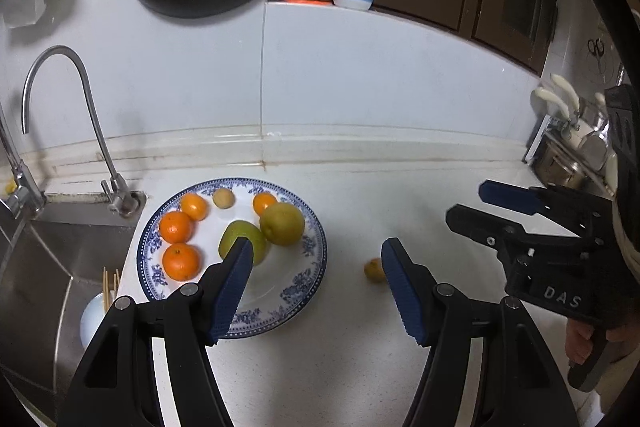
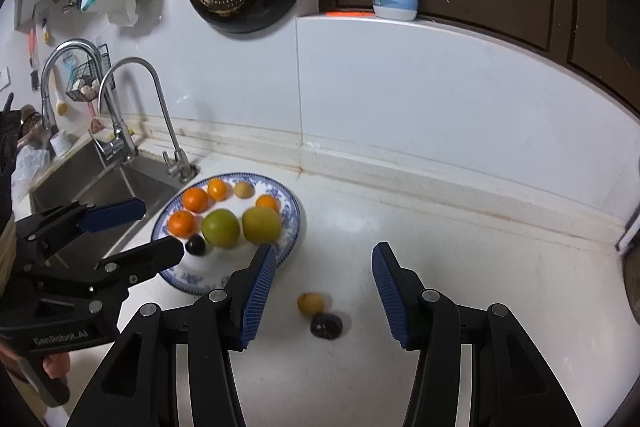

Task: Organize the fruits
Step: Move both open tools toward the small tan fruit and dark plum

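Hovering over the white counter (image 2: 440, 227), both grippers are empty, jaws spread. Left gripper (image 1: 316, 287) is pointing at the blue-patterned plate (image 1: 280, 307) beside the sink (image 2: 100, 187); right gripper (image 2: 320, 291) is facing two loose fruits on the counter. Plate is carrying four oranges (image 1: 181, 261), two green-yellow fruits (image 2: 221, 228), a small tan fruit (image 1: 223, 197) and a dark round fruit (image 2: 195, 245). Off the plate, a small yellow fruit (image 2: 310, 303) and a dark fruit (image 2: 326, 325) are lying touching each other, between the right gripper's fingers in its view.
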`<state>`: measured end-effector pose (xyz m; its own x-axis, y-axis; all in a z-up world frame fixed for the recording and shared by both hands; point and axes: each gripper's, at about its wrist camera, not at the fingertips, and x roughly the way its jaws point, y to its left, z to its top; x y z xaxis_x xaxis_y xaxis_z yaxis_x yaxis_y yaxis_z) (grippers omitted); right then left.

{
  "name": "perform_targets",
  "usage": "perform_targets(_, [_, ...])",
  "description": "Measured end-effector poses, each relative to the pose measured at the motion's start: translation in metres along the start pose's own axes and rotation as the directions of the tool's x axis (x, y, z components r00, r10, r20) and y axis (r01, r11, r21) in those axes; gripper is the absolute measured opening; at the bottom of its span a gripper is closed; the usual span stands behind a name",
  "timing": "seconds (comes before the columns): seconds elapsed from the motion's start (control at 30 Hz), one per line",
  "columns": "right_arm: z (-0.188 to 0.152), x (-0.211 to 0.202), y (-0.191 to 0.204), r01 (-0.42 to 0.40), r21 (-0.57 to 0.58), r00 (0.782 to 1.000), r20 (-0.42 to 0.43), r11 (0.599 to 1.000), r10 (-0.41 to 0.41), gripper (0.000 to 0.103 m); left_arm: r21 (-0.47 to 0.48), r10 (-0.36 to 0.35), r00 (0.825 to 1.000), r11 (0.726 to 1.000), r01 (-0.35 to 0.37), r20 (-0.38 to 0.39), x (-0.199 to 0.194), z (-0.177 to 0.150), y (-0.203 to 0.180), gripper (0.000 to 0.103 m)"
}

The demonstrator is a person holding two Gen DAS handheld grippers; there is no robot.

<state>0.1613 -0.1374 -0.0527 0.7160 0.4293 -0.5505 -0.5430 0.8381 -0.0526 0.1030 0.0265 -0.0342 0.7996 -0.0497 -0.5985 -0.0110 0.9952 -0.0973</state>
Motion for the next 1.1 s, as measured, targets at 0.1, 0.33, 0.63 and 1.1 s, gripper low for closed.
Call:
perform_targets(0.1, [-0.011,0.002,-0.001,0.001,0.002,1.000,-0.016,1.000,-0.001,0.051,0.011,-0.006,1.000,1.000,0.006,-0.013,0.005,-0.005,-0.005,0.065])
perform_targets(0.33, [-0.035,0.021,-0.004,-0.023,0.004,0.994,-0.102,1.000,0.023,0.051,0.049,-0.004,0.998,0.999,0.006,-0.057,0.020,-0.018,-0.011,0.065])
perform_targets(0.63, [-0.050,0.057,-0.013,-0.055,0.018,0.978,-0.203,0.998,0.058,0.051,0.100,0.039,0.994,0.995,-0.029,-0.102,0.038,-0.031,-0.014,0.065])
perform_targets(1.1, [-0.058,0.098,-0.011,-0.081,-0.020,0.957,-0.279,0.996,0.072,0.051,0.089,0.044,0.989,0.995,-0.032,-0.140,0.052,-0.034,-0.010,0.065])
